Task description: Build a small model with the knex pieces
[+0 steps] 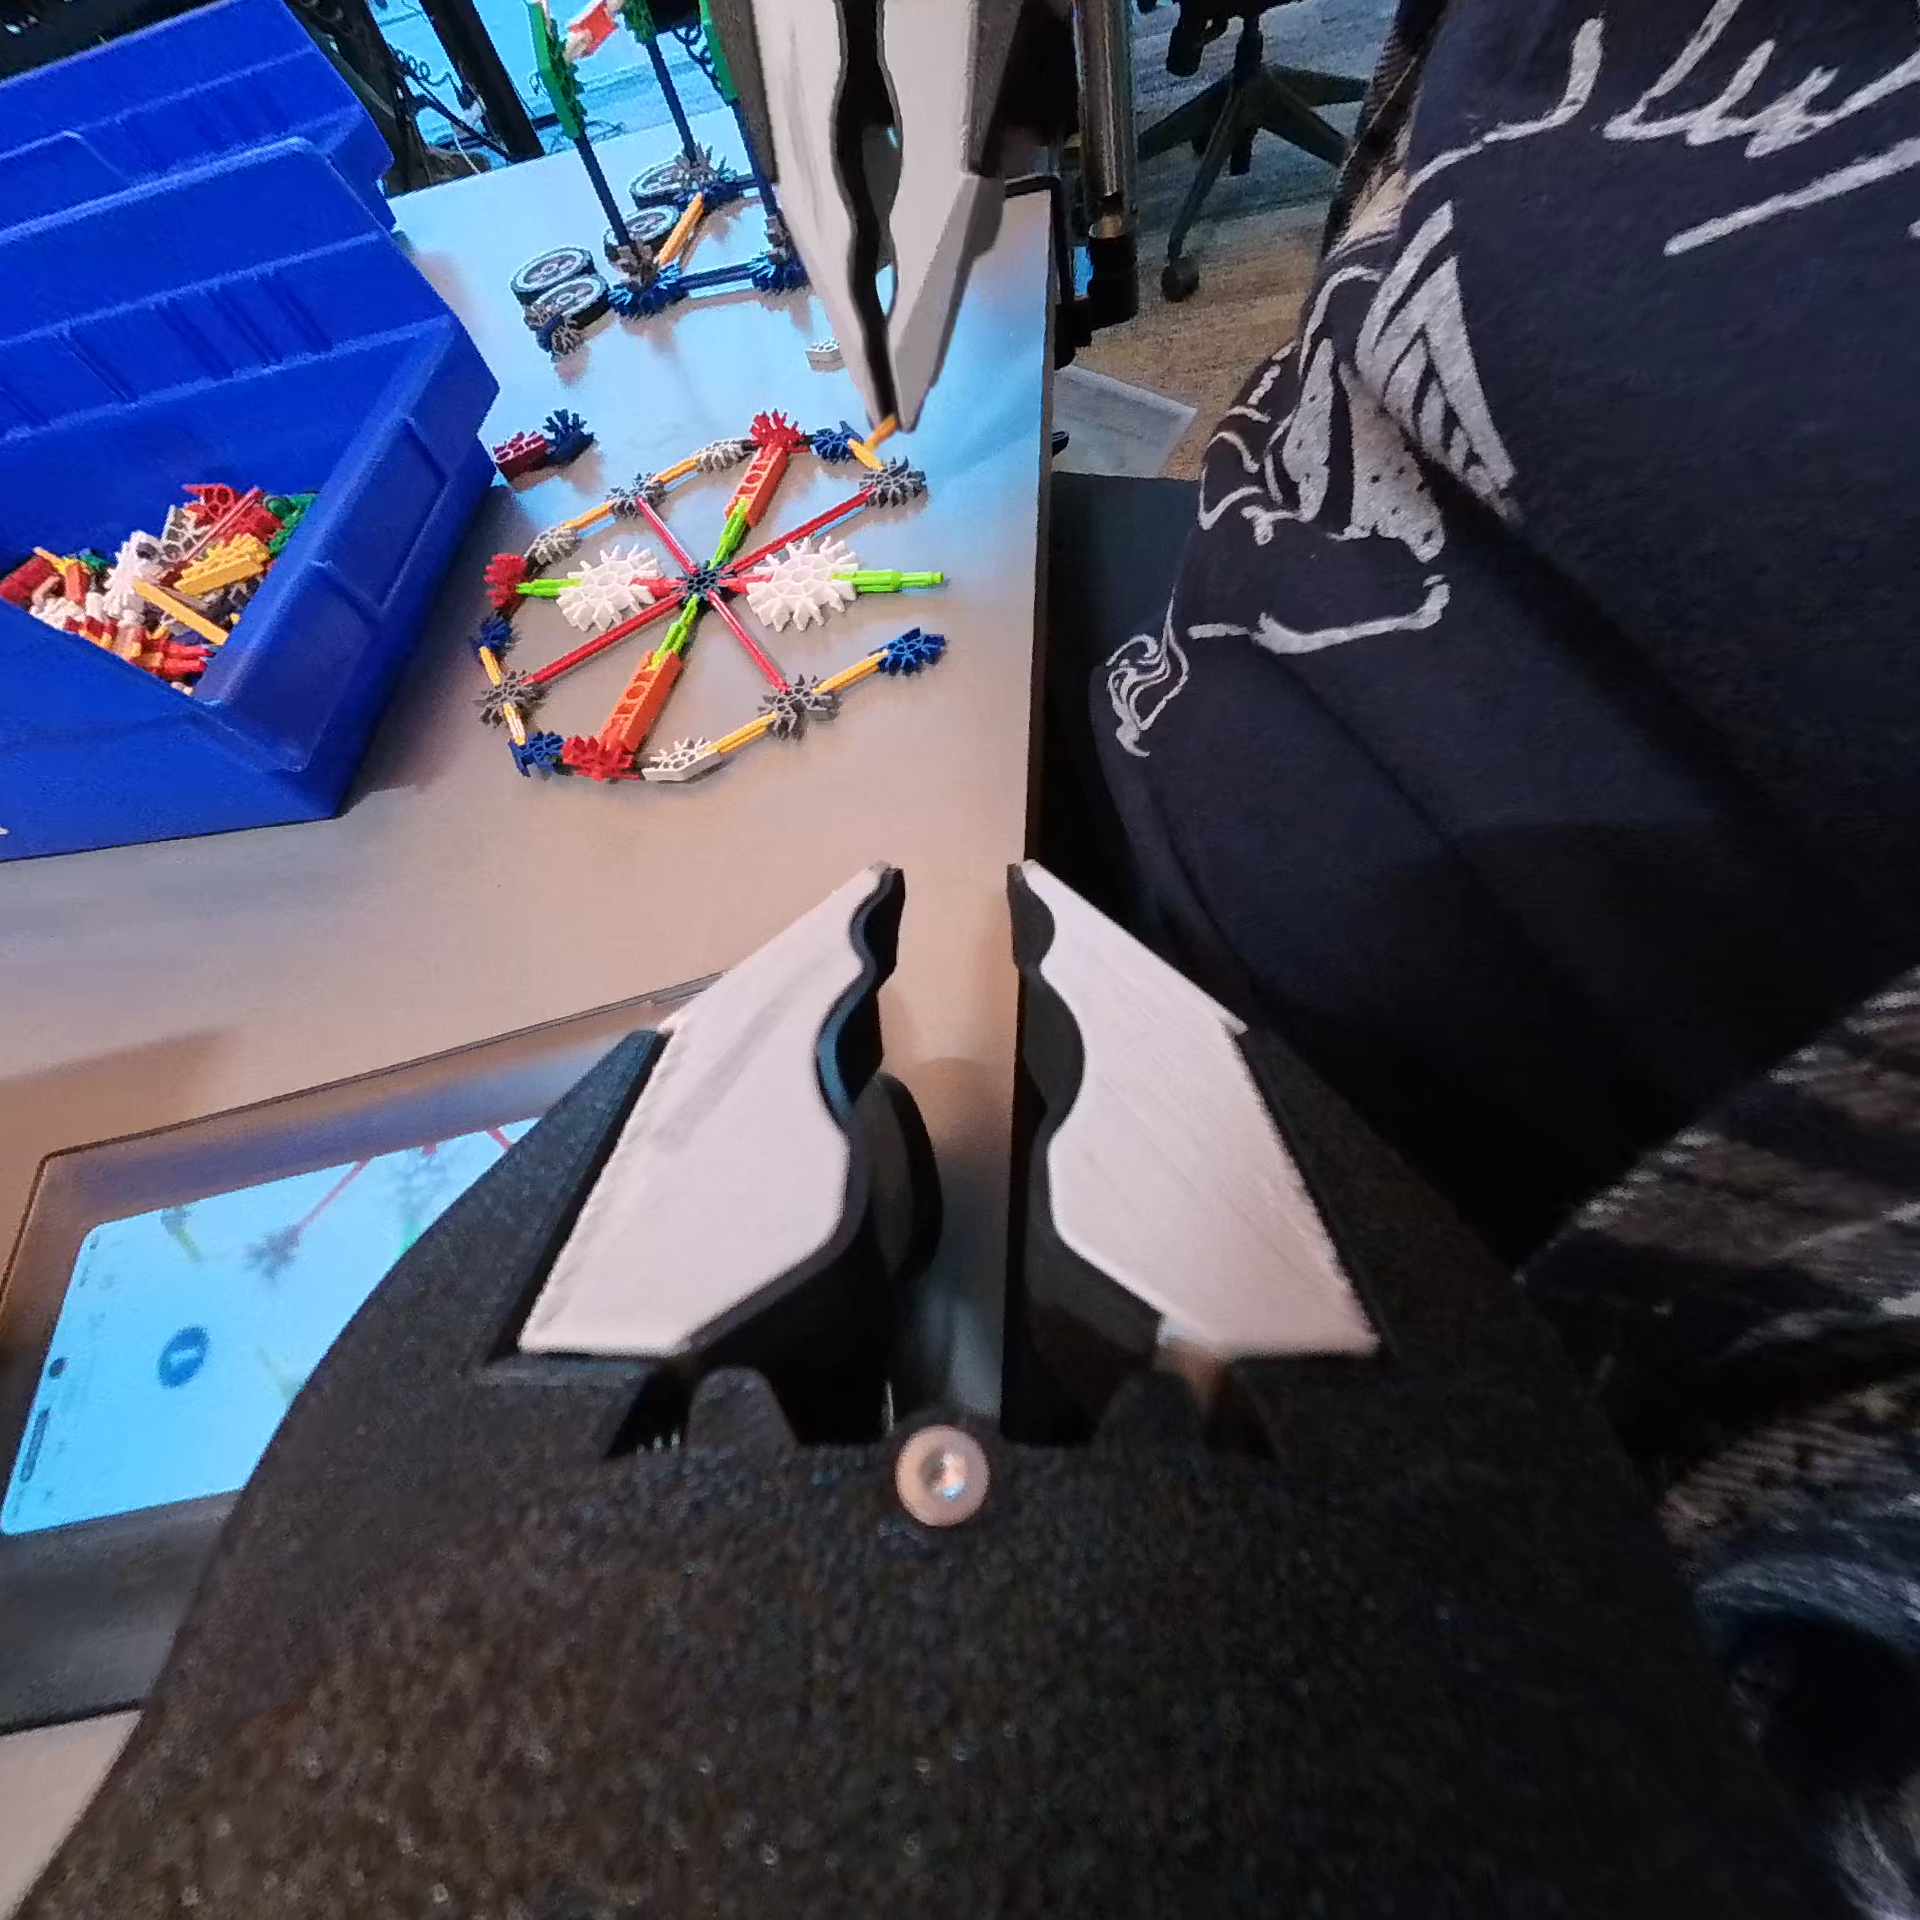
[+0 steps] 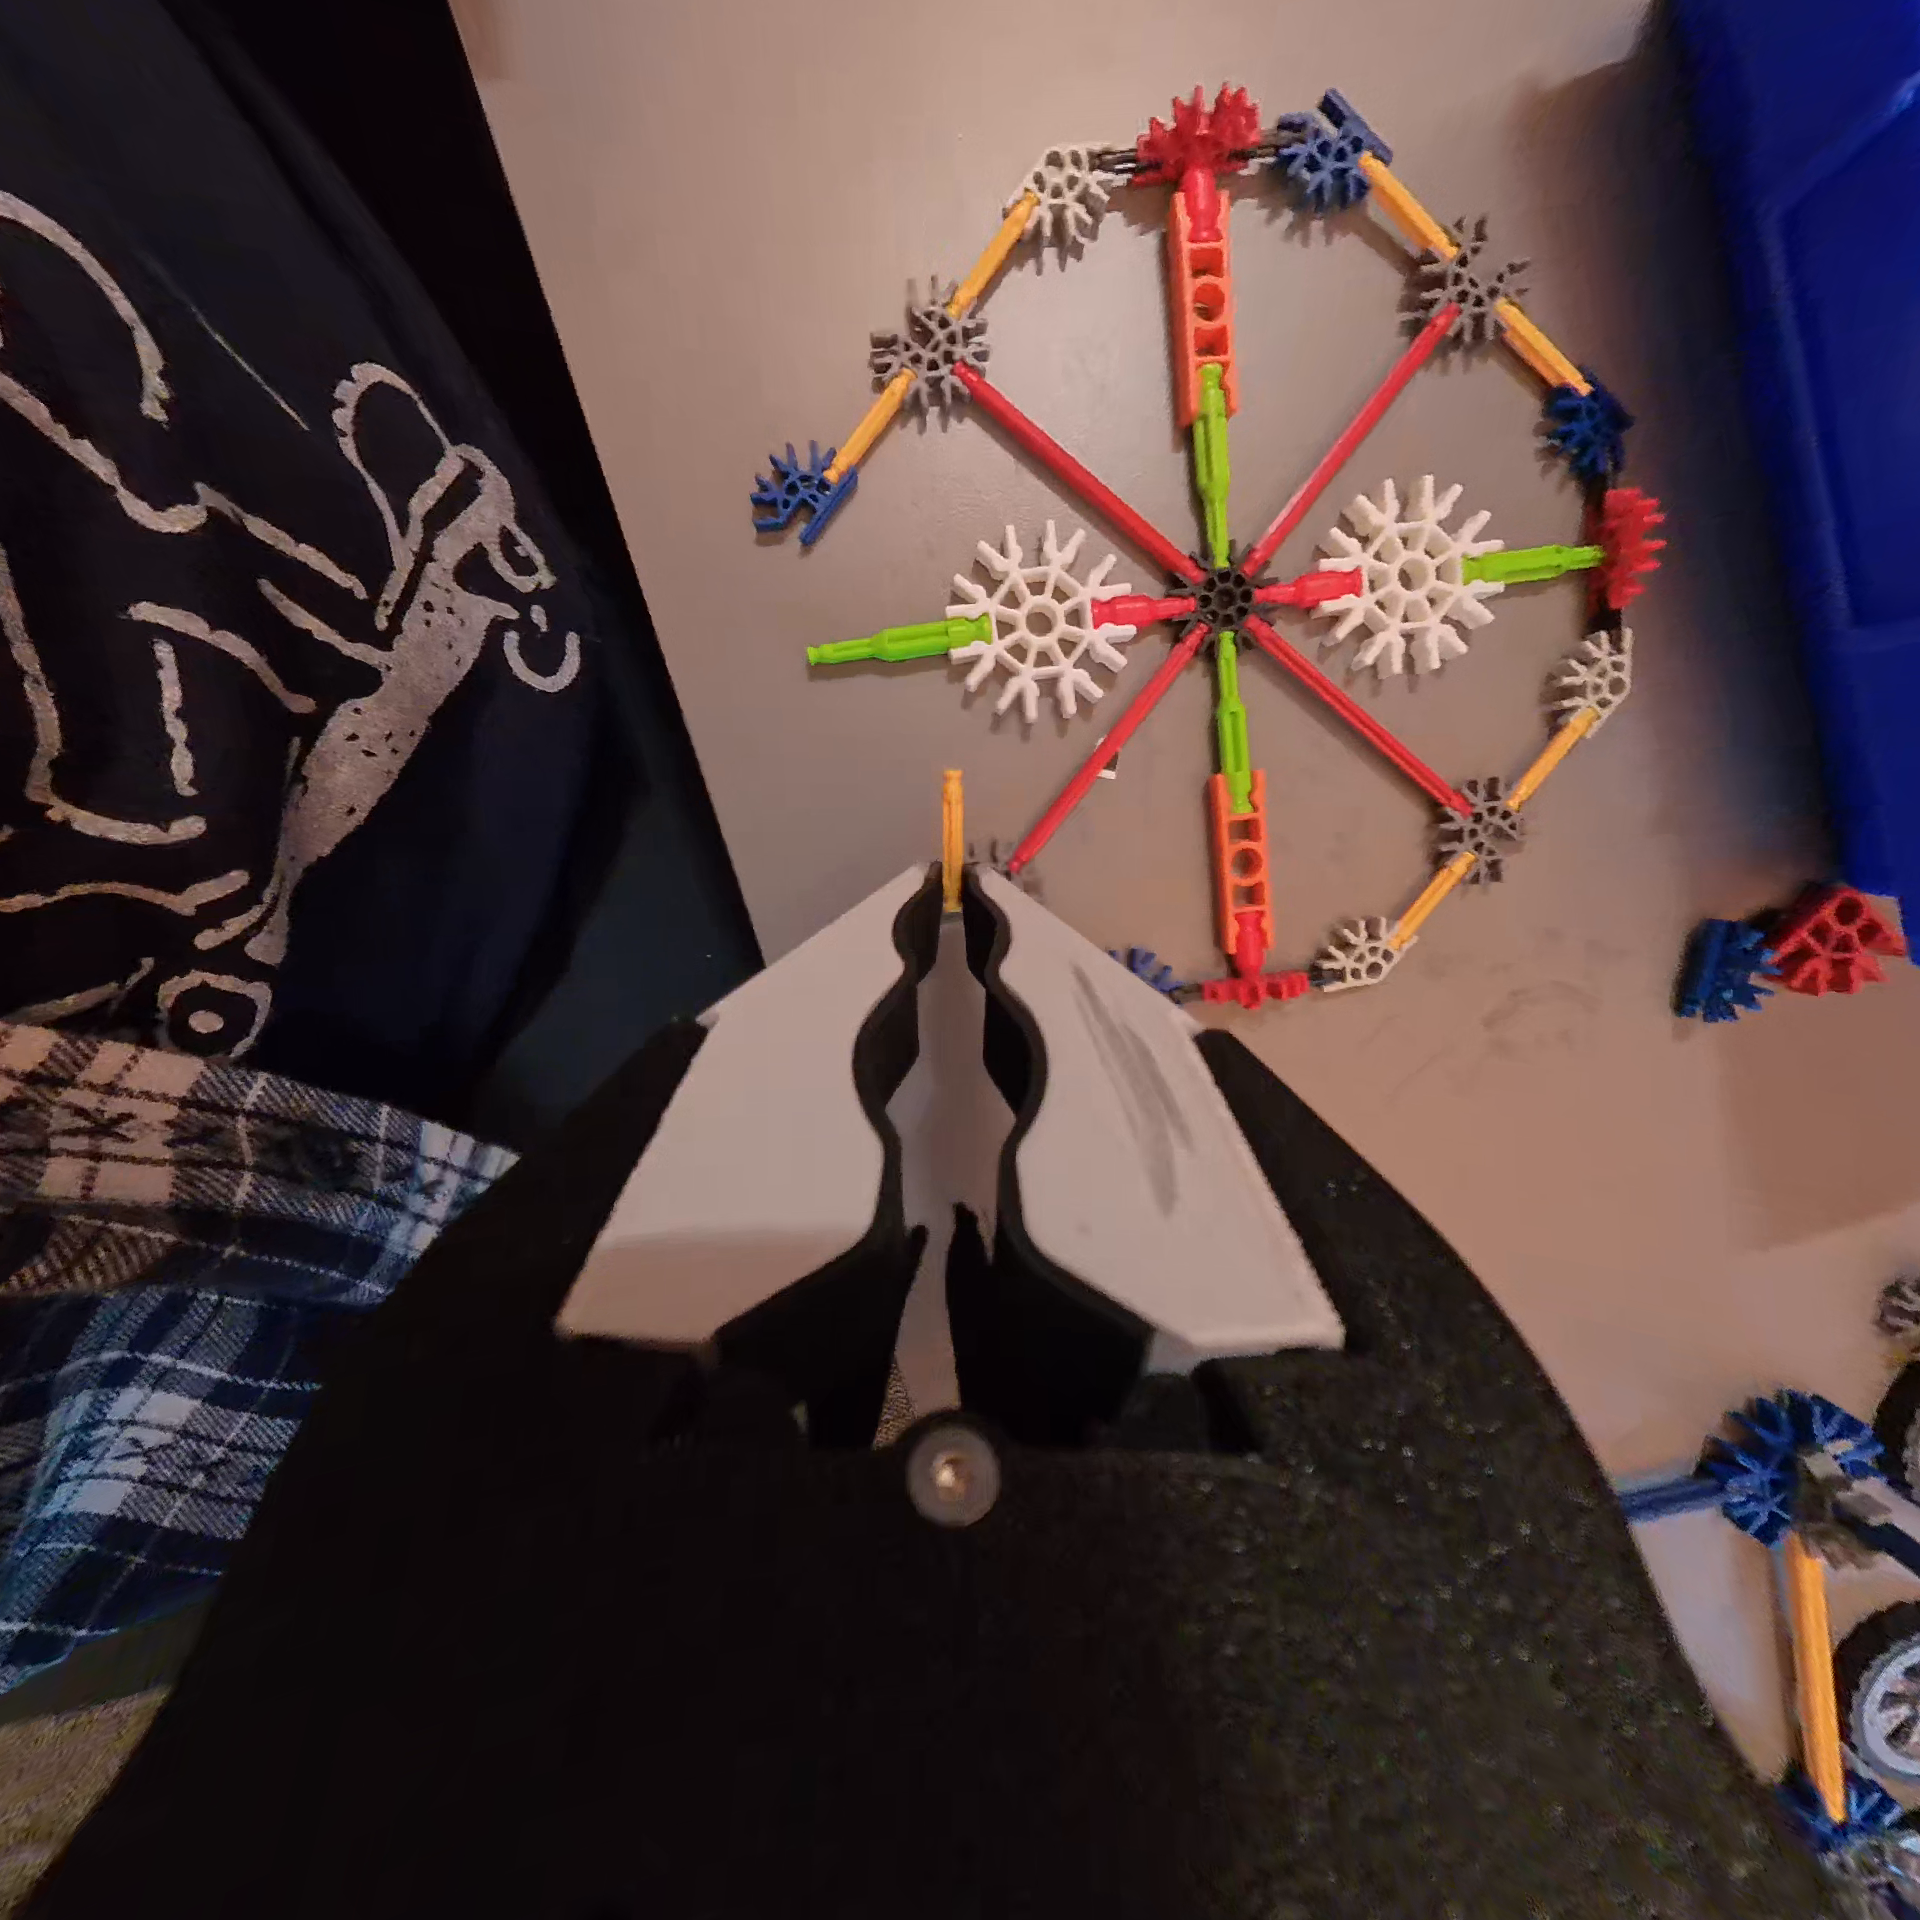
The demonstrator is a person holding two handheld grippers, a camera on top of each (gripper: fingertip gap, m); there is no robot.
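A flat wheel of plastic rods and snowflake connectors point(image 1: 707, 597) lies on the grey table point(image 1: 623, 883); it also shows in the right wrist view point(image 2: 1226, 592). My right gripper point(image 2: 953, 883) is shut on a short yellow rod point(image 2: 952, 821) at the wheel's rim, beside a grey connector partly hidden by the fingers. The same gripper point(image 1: 894, 410) shows from above in the left wrist view, its tip on the yellow rod point(image 1: 881, 428). My left gripper point(image 1: 954, 883) is open and empty, held above the table's near edge, apart from the wheel.
A blue bin point(image 1: 260, 499) with several loose pieces stands left of the wheel. A tablet point(image 1: 156, 1351) lies at the lower left. A wheeled rod model point(image 1: 665, 239) stands farther back. A small red and blue piece point(image 2: 1797, 951) lies apart. A person in dark clothing point(image 1: 1507, 623) sits at the table edge.
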